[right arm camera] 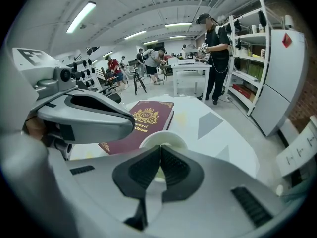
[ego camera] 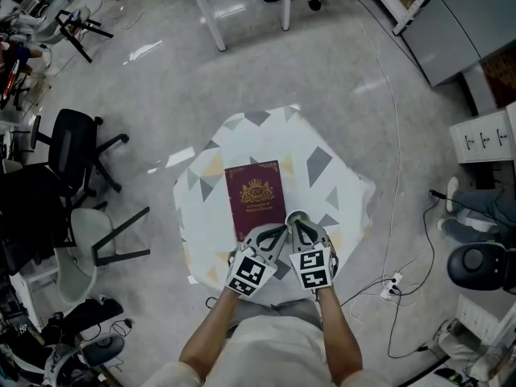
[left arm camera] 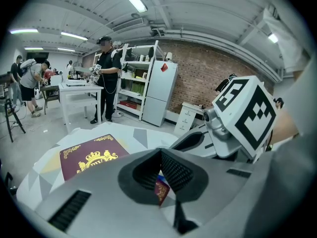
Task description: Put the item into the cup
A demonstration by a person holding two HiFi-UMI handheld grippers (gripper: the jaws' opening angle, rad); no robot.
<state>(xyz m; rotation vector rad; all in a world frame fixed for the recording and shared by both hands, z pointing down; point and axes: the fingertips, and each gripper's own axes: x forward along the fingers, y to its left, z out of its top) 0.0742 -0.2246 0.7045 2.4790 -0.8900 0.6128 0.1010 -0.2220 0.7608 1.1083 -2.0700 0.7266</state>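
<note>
office chair: black, on the floor well left of the table, apart from it.
table: small, covered by a white cloth with grey and yellow triangles. It carries the book and the cup.
book: maroon with a gold crest, lying flat mid-table, cover up. Its near right corner is just beside the cup and its near edge is close to the left gripper.
left gripper: comes in over the table's near edge, angled right toward the cup. Its jaws are clamped on the item, tips meeting beyond it. Its marker cube sits just beside the right gripper's cube.
item: small flat piece, maroon with gold print and a bit of blue at its top. It is pinched between the left gripper's black pads, held over the cloth near the cup and not in it. What it is exactly can't be told.
cup: pale, upright on the cloth, right of the book's near corner, with both grippers' tips meeting at it.
right gripper: jaws drawn together on the cup's near wall. The pale wall shows in the slit between the pads and the rim arcs just past the tips.
forearms: bare, running from the bottom edge up to the two grippers.
cable: white, lying on the floor right of the table.
drawer cabinet: white, at the far right, well apart from the table.
</note>
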